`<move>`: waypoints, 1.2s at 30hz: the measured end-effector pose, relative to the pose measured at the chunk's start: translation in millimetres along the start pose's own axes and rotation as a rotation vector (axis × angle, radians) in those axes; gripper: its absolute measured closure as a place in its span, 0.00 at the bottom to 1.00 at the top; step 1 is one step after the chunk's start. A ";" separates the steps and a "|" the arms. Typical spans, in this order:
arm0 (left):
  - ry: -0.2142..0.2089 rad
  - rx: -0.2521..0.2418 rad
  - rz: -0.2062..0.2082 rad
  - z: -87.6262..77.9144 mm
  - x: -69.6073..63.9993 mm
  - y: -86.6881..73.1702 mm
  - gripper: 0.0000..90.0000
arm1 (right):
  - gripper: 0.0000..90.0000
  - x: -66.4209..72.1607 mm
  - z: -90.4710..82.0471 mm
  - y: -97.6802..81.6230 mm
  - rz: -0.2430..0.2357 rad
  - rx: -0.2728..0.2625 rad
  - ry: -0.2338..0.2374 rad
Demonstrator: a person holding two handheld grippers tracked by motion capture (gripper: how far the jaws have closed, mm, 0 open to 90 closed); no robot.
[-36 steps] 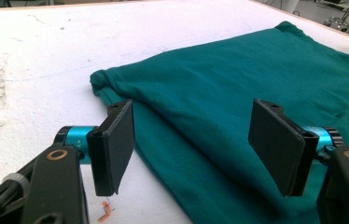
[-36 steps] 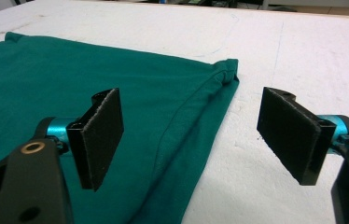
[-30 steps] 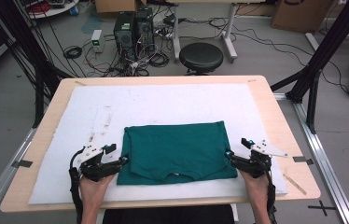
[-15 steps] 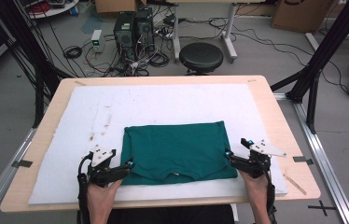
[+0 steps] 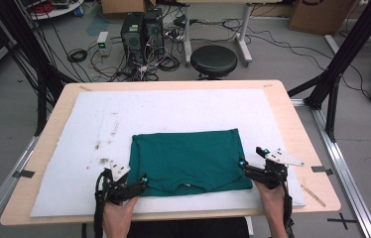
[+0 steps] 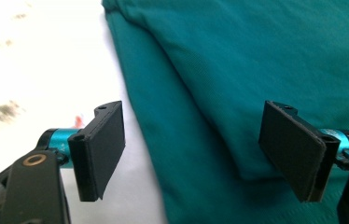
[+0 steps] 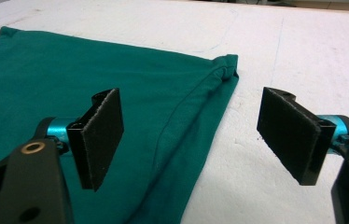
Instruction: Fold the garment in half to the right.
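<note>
A folded green shirt (image 5: pixel 188 158) lies flat on the white mat (image 5: pixel 173 111), its neckline toward the near edge. My left gripper (image 5: pixel 141 182) sits at the shirt's near-left corner; its jaws have just been opening and stand open over the cloth edge (image 6: pixel 182 140), pads off the fabric. My right gripper (image 5: pixel 244 166) rests at the shirt's right edge, near the front. It too is open, and the shirt's side hem (image 7: pixel 196 135) runs between its pads without being pinched.
The mat covers a wooden table (image 5: pixel 300 129) and has dark stains (image 5: pixel 103 148) left of the shirt. Beyond the far edge stand a round stool (image 5: pixel 213 60), computer towers (image 5: pixel 141 27) and floor cables. Black frame legs (image 5: pixel 344 54) rise at both sides.
The left hand has slid toward the near edge and right, down to the shirt's near-left corner. The right hand has kept still.
</note>
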State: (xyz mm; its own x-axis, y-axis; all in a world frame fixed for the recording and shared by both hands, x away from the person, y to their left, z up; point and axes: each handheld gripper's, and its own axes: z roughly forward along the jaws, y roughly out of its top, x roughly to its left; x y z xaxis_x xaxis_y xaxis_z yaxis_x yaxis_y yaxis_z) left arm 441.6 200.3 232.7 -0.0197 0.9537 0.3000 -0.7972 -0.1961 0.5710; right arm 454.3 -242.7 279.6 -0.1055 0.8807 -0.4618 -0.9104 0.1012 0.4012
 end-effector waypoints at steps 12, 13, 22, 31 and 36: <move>-0.049 0.011 -0.015 1.9 -0.3 -5.7 0.39 | 0.26 0.8 0.6 0.1 -0.007 0.005 -0.006; -0.049 0.010 -0.015 1.9 -0.5 -5.8 0.39 | 0.26 0.8 0.6 0.1 -0.008 0.005 -0.006; -0.062 -0.004 -0.021 0.1 0.3 -8.4 0.42 | 0.26 1.3 0.6 0.1 -0.010 0.005 -0.006; -0.118 -0.026 -0.003 -2.8 0.5 -12.5 0.61 | 0.26 2.0 0.7 0.1 -0.017 0.008 -0.008; -0.144 -0.031 0.012 -3.0 0.3 -13.2 0.72 | 0.26 2.5 0.9 0.1 -0.021 0.012 -0.008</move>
State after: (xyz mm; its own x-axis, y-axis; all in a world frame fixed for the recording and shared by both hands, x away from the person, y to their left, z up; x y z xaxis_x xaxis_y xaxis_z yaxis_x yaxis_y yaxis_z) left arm 450.3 203.8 222.9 0.0555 0.9083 0.4147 -0.8155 -0.1983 0.5436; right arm 454.3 -240.1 279.2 -0.0834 0.8822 -0.4635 -0.9073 0.1251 0.4015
